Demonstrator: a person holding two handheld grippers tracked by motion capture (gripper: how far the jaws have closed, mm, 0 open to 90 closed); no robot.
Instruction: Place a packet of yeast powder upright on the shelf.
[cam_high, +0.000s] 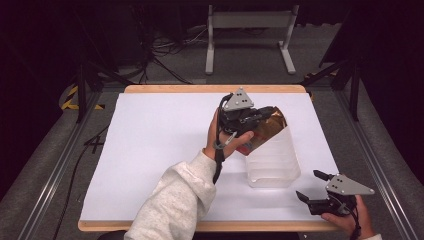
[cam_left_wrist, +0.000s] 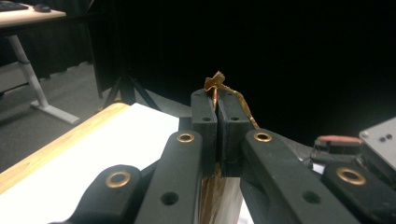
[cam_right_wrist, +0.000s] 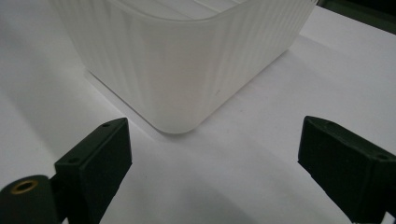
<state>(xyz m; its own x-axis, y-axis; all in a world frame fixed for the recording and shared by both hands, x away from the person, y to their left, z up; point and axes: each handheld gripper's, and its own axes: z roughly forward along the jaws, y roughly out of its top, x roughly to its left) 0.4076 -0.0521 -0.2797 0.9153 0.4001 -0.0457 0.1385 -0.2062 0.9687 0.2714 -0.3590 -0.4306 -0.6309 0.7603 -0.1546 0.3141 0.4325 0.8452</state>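
A crinkled brown and gold packet is held above the far end of a translucent white ribbed container that stands right of the table's middle. My left gripper is shut on the packet's top edge. In the left gripper view the jaws press together on the foil, with the packet sticking up past them and hanging below. My right gripper rests open near the front right corner. In the right gripper view it faces a rounded corner of the container, with nothing between its fingers.
A white sheet covers the wooden table. Beyond the far edge a white desk frame and cables stand on the grey floor. Metal rails run along both sides.
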